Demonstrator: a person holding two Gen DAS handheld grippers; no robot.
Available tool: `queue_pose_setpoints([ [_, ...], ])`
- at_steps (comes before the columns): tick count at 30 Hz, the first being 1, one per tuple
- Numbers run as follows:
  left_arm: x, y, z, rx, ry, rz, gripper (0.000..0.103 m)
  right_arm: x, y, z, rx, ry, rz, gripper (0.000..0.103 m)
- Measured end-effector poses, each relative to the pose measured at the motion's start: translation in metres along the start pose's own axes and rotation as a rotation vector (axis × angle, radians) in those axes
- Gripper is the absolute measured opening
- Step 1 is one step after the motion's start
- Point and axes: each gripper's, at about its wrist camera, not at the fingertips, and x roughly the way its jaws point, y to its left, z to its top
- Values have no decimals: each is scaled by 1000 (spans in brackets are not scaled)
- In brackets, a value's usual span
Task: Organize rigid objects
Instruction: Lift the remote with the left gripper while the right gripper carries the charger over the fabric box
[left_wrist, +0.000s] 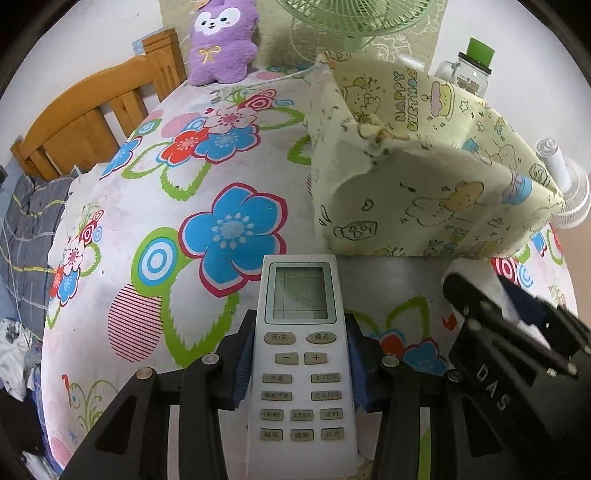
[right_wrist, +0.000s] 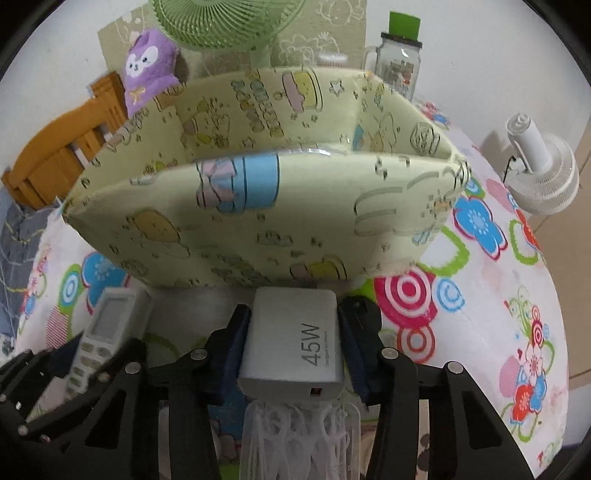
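**Both tongs loaded in front of the fabric bin**

Nearest in the left wrist view, the left tongs are clamped on a white AC remote, blue pads pressed to both long edges; the remote's screen end points fwd, twd the bin. In the right wrist view, the right tongs are clamped on a white 45W charger, gripped by its side faces, USB port facing the camera. Under the charger, a clear pack of white plastic items is seen; what they are can't be told.

Both are held over a floral bedsheet w/ blue, red & green flowers. Just beyond each held item stands a pale-yellow cartoon-print fabric storage bin, open-topped, w/ an inner divider; what's inside isn't visible.

Farther back, a purple plush rabbit is propped nr the wooden headboard. A green fan and a glass jar w/ green lid are seen behind the bin, and a small white fan off to the right.
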Motion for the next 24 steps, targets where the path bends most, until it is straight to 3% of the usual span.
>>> queue_pose_setpoints([
  [24,-74,-8,8,7,-109,-17,45,-81,-10,12,53,-82,18,50],
])
